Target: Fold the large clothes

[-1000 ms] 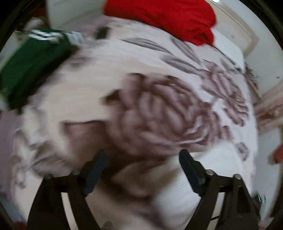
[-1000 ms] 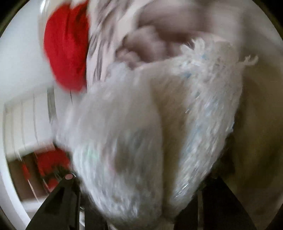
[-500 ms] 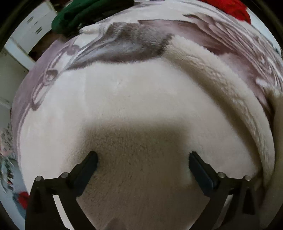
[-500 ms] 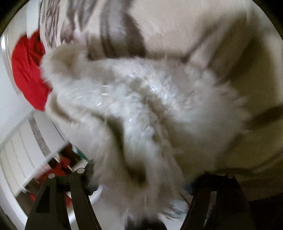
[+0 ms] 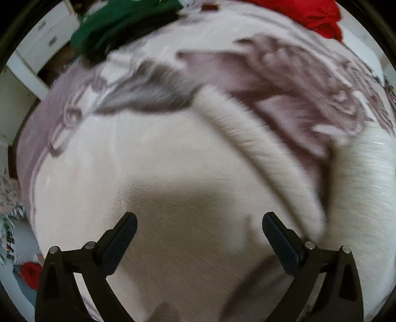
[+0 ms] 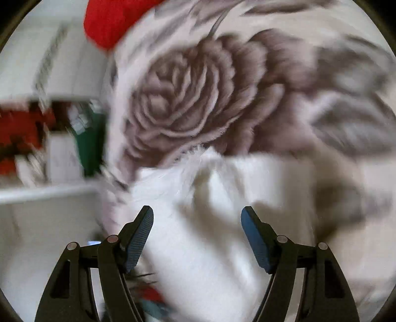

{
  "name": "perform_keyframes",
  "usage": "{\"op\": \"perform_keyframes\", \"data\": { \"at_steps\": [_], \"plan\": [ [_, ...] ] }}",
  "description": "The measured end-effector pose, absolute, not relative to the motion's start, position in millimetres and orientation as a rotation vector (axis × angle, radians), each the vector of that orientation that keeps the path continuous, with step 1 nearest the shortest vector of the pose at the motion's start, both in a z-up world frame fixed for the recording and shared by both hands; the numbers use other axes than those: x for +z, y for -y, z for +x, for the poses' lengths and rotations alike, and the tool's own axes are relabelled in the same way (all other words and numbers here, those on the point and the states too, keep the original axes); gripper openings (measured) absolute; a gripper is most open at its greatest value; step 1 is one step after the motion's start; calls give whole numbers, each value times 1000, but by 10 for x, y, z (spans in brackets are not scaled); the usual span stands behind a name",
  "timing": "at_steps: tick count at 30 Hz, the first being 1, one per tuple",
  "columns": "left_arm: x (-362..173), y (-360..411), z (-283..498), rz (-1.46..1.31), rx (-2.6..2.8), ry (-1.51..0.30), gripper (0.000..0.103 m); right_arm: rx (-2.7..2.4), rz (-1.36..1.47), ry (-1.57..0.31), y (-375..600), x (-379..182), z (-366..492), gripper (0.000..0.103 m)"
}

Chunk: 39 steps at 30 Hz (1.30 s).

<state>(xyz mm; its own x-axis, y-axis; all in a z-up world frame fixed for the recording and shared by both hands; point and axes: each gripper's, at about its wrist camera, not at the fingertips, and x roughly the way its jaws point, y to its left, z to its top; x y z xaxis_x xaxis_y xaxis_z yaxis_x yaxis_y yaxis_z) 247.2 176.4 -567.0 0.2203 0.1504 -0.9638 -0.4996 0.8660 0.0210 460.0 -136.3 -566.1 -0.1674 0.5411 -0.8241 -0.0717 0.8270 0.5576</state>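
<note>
A large fluffy cream-white garment (image 5: 173,178) lies spread on a bed covered by a blanket with a mauve rose print (image 5: 284,81). A long furry fold of it (image 5: 259,153) runs diagonally to the right. My left gripper (image 5: 199,220) is open and empty just above the garment's flat part. In the right wrist view the same white garment (image 6: 222,223) lies bunched below the rose print (image 6: 193,99). My right gripper (image 6: 197,215) is open over it, with nothing held between its blue pads (image 6: 255,237).
A green garment (image 5: 118,22) lies at the bed's far left and a red one (image 5: 314,12) at the far right. White drawers (image 5: 42,42) stand beyond the bed. In the right wrist view a red garment (image 6: 111,22) shows, with cluttered shelves (image 6: 49,138) on the left.
My right gripper has let go of the white garment, which now lies on the bed, and it stands open. My left gripper stays open over the garment, shifted slightly.
</note>
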Motion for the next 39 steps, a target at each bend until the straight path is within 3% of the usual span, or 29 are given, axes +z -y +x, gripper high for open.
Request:
{"op": "perform_keyframes", "data": {
  "at_steps": [2, 3, 4, 5, 13, 15, 19, 23, 28, 32, 37, 39],
  "plan": [
    [-5522, -1550, 2473, -284, 457, -1261, 103, 642, 307, -1747, 1116, -5889, 4640, 75],
    [-5440, -1413, 2484, -248, 465, -1258, 103, 646, 248, -1710, 1055, -5858, 4598, 66],
    [-5366, -1285, 2492, -214, 475, -1248, 103, 660, 208, -1654, 1012, -5761, 4530, 49],
    [-5318, -1208, 2472, -198, 476, -1241, 103, 677, 200, -1645, 951, -5673, 4443, 19],
    [-4997, -935, 2526, -160, 502, -1262, 103, 601, 505, -1427, 1597, -4417, 4028, 15],
    [-4856, -919, 2555, -144, 531, -1254, 103, 501, 556, -1422, 1744, -4518, 4032, 15],
    [-4578, -812, 2736, -127, 536, -1229, 103, 313, 685, -1537, 2208, -5334, 4010, 15],
    [-4638, -448, 3087, -38, 465, -1245, 103, 279, 832, -1645, 2181, -5981, 3880, 15],
    [-5128, -133, 3425, 282, 511, -1278, 103, 360, 775, -1684, 1726, -5758, 4008, 15],
    [-5282, -276, 3455, 217, 509, -1270, 103, 369, 554, -1485, 1907, -5017, 4005, 14],
    [-5379, -290, 3507, 221, 515, -1308, 103, 168, 594, -1611, 2171, -5717, 3859, 15],
    [-5392, -293, 3508, 239, 512, -1314, 103, 206, 530, -1625, 2065, -5879, 3883, 22]
  ]
}}
